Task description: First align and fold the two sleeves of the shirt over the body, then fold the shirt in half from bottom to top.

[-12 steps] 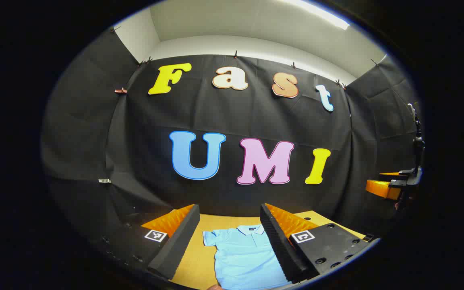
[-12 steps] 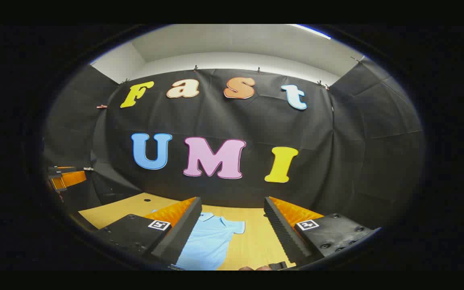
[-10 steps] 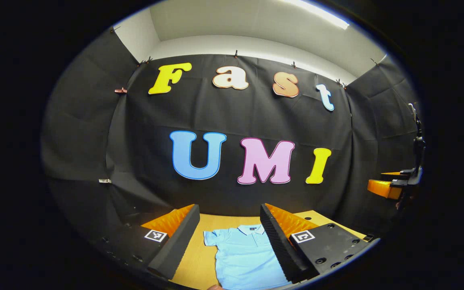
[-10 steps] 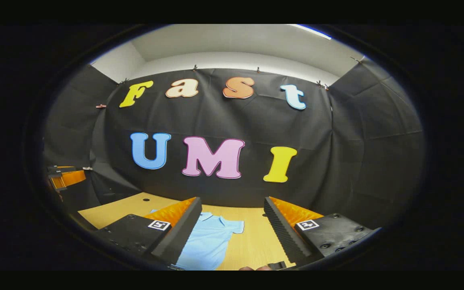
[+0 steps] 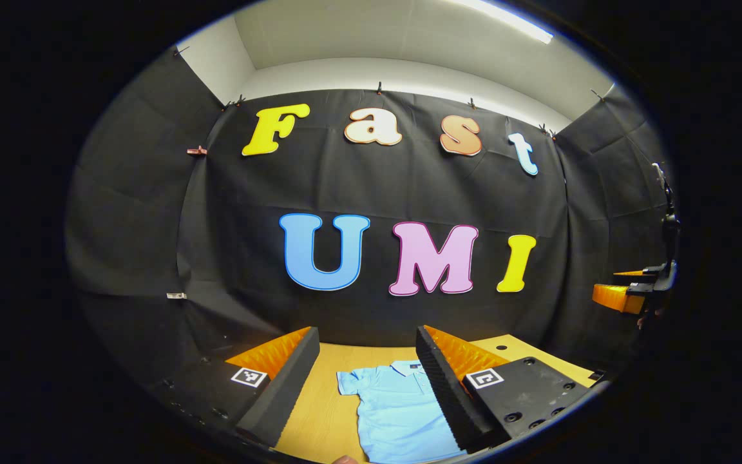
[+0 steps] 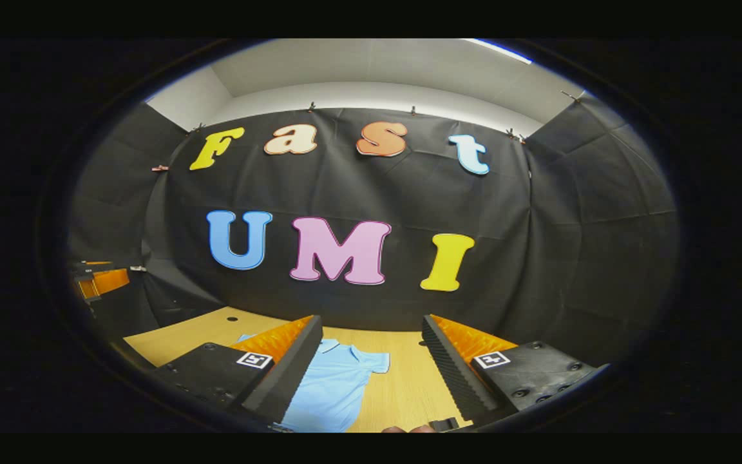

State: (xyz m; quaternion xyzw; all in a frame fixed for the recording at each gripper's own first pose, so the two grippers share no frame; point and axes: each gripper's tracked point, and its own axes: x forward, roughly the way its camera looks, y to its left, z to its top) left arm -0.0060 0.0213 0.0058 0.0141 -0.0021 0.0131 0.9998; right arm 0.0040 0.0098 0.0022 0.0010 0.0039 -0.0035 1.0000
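Note:
A light blue polo shirt [image 5: 397, 409] lies flat on the wooden table [image 5: 319, 412], collar toward the booth's back wall. In the left gripper view its left sleeve and collar show between my fingers. My left gripper [image 5: 366, 357] is open and held above the table, short of the shirt. In the right gripper view the shirt [image 6: 339, 383] shows its right sleeve spread out. My right gripper [image 6: 371, 345] is open too, above the table, with nothing between its fingers. The right gripper [image 5: 628, 293] also appears far off at the right edge of the left gripper view.
The left gripper [image 6: 97, 280] appears at the left edge of the right gripper view. Bare wooden table [image 6: 409, 386] lies to the right of the shirt, with a small hole [image 6: 234, 319] near its far left. Black cloth walls close the booth on three sides.
The left gripper view has drifted a little to the left, so the shirt sits further right between its fingers. The right gripper has barely moved.

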